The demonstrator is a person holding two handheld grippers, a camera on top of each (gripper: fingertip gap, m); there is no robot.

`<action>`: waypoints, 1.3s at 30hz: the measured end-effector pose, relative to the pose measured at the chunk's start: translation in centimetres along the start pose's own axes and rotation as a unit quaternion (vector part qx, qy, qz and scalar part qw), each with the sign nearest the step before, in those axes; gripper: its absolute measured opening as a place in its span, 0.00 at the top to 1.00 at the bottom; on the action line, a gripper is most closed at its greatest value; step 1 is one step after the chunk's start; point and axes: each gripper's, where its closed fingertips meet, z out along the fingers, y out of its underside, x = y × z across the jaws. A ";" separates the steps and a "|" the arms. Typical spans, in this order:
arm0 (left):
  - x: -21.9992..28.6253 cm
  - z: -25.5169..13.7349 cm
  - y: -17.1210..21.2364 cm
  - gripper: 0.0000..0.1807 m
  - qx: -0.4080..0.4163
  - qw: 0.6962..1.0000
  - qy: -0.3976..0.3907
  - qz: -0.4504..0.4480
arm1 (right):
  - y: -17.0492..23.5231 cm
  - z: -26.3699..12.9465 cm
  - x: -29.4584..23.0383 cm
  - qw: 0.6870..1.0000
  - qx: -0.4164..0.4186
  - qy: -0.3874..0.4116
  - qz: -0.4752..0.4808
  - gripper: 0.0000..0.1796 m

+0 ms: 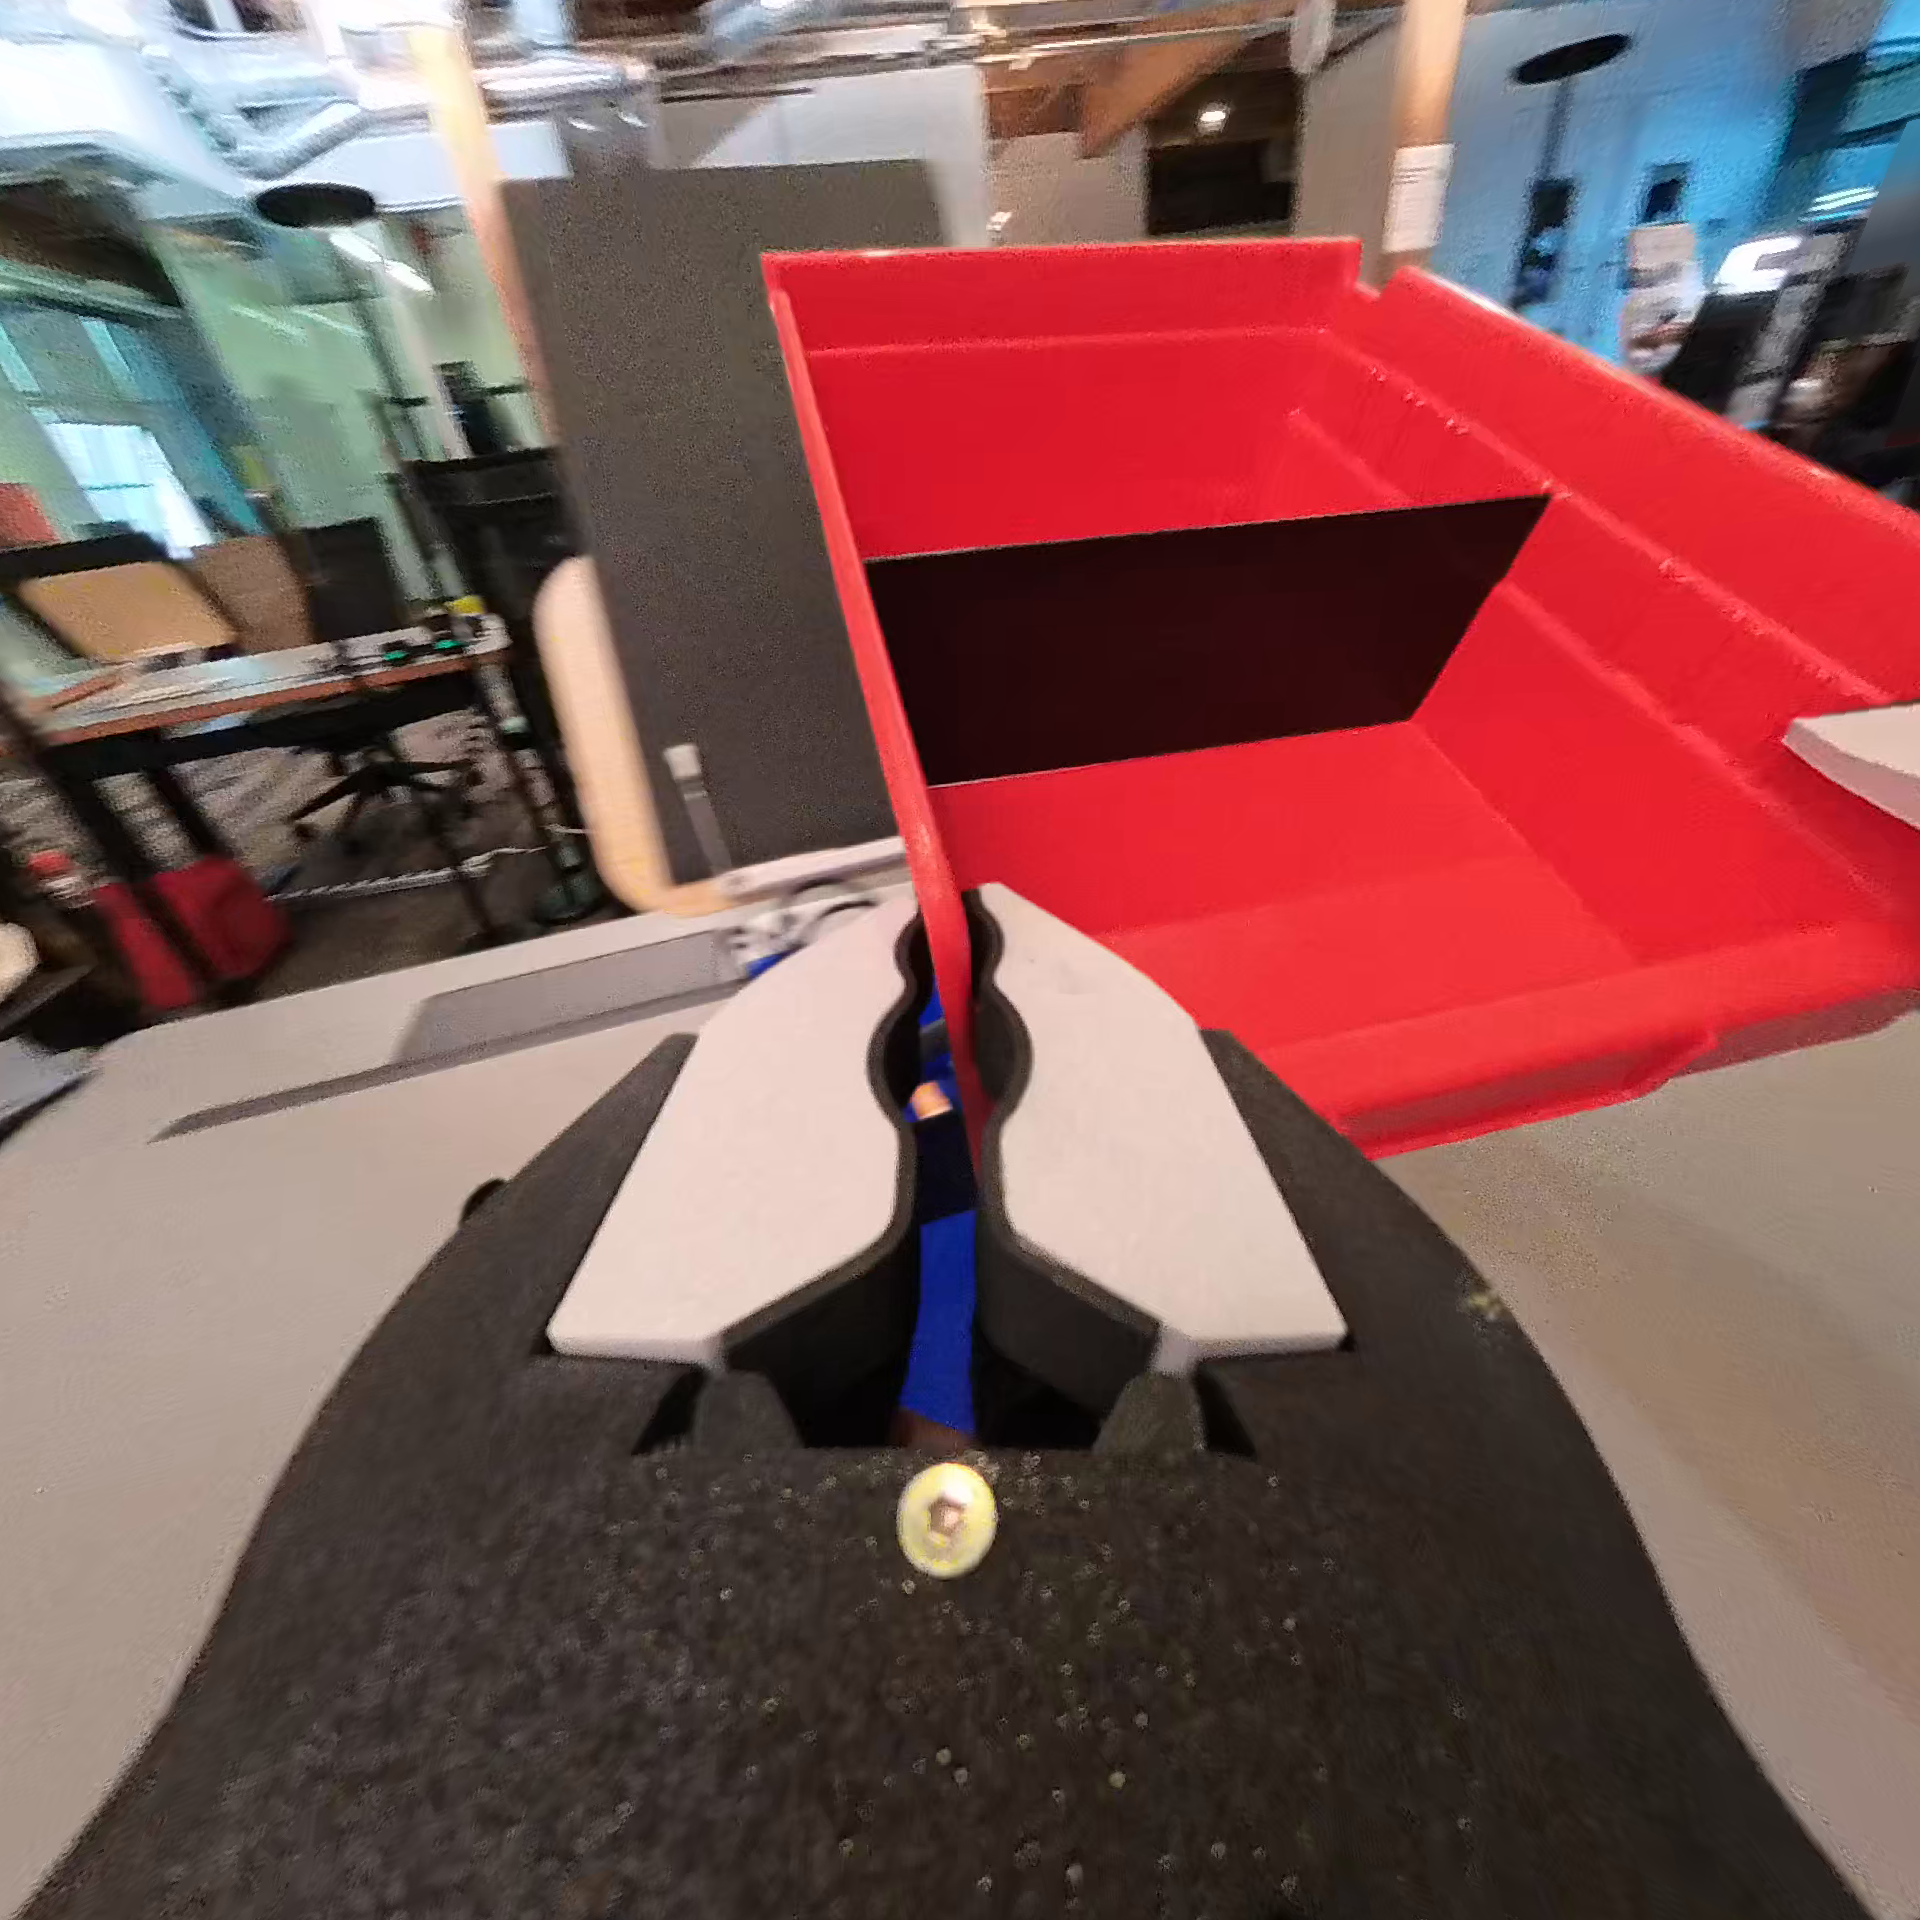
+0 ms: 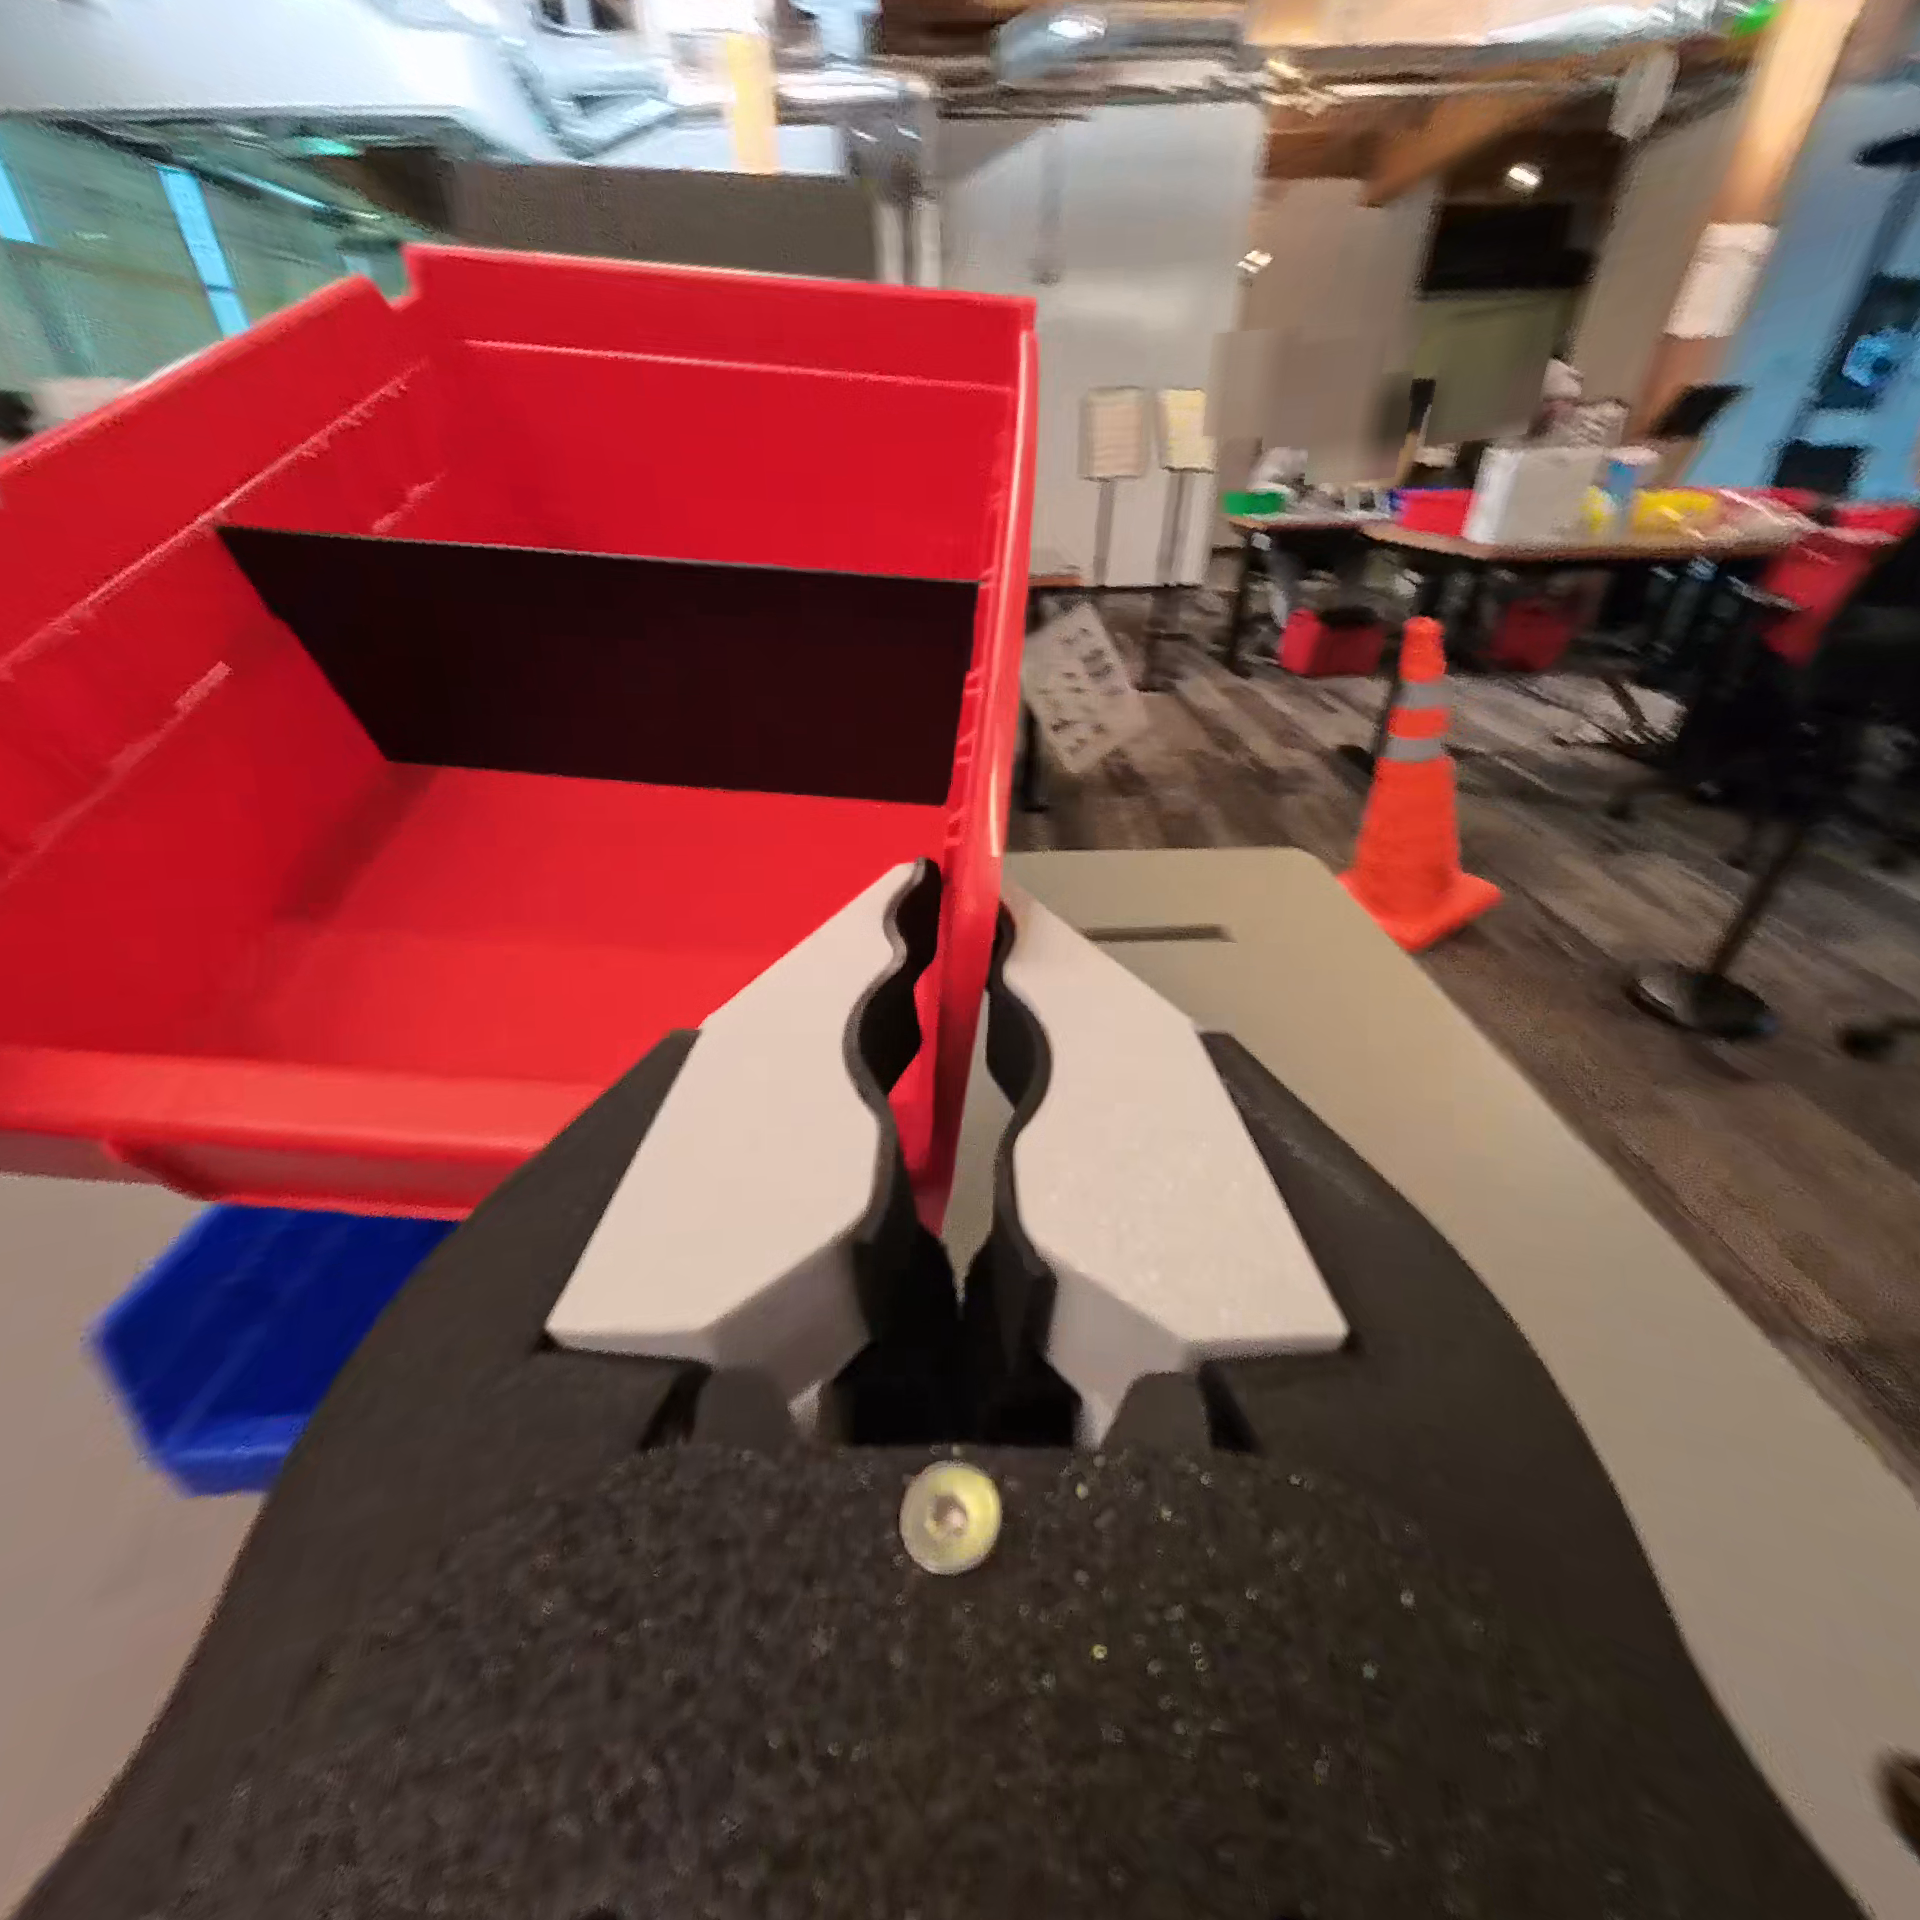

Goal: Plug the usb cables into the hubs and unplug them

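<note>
Left wrist view: left gripper (image 1: 951, 914) pinches red bin (image 1: 1299, 665) by its left wall; black divider (image 1: 1174, 644) inside. Right gripper (image 2: 961, 894) clamps the opp. wall, bin lifted above grey table (image 2: 1351, 1091) & blue bin (image 2: 249, 1340). USB cables, hubs: can't see.

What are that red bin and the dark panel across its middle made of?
The red bin looks like moulded plastic: smooth, slightly glossy, with thin walls and moulded ribs and slots. The divider is a thin, flat, matte black sheet, probably plastic, though stiff card can't be ruled out.
</note>
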 end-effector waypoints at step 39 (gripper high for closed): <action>0.0 1.0 14.0 0.79 -0.092 0.994 0.054 -0.016 | 12.6 1.1 9.0 0.987 -0.140 -0.046 -0.063 0.69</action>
